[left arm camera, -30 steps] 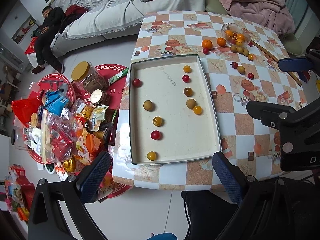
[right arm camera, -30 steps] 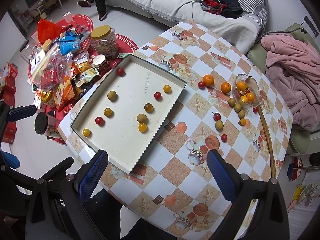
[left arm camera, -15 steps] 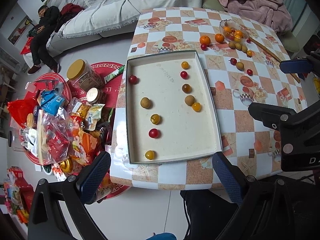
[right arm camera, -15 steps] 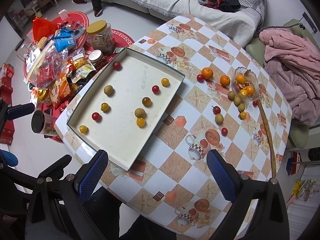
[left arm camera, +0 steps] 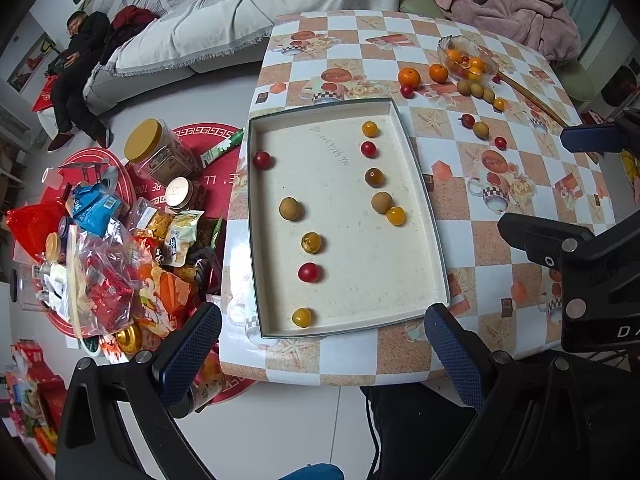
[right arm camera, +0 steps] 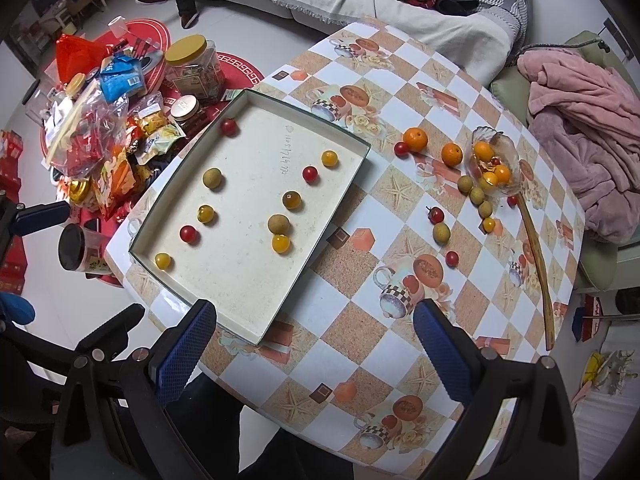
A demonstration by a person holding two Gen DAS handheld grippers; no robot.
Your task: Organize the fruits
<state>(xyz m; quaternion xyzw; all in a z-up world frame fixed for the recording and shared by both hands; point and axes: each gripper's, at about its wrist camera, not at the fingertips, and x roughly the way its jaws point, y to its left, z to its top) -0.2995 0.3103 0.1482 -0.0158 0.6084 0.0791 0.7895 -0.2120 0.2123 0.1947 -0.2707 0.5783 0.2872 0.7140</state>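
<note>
Left wrist view: the left gripper (left arm camera: 322, 344) hangs above the near edge of the bench (left arm camera: 452, 184), its fingers (left arm camera: 188, 354) spread wide and holding nothing. Straight ahead at 12 o'clock lies the tray (left arm camera: 426, 216), with fruits in two rough lines: a red one (left arm camera: 262, 159) against the wall at 10 o'clock, a brown one (left arm camera: 290, 208), then an amber, a red and a yellow one (left arm camera: 301, 317) nearest the gripper; the other line runs from a yellow fruit (left arm camera: 369, 129) down to a brown and yellow pair that touch. At 1 o'clock, well apart from the tray, loose fruits lie around a glass dish (left arm camera: 466, 62).

Right wrist view: the right gripper (right arm camera: 314, 346) also hovers clear of the bench, fingers (right arm camera: 438, 354) spread and empty. The tray sits at 11 o'clock. At 1 o'clock two oranges (right arm camera: 415, 138), a red fruit (right arm camera: 435, 215), a brown one (right arm camera: 441, 233) and others lie scattered on the cloth, beside the dish and a wooden stick (right arm camera: 538, 256).

Judging by this, sorting is partly done: a pause between picks. The next move likely calls for the right gripper to reach toward 1 o'clock, close gently on one small loose fruit, and carry it to a line in the tray.
</note>
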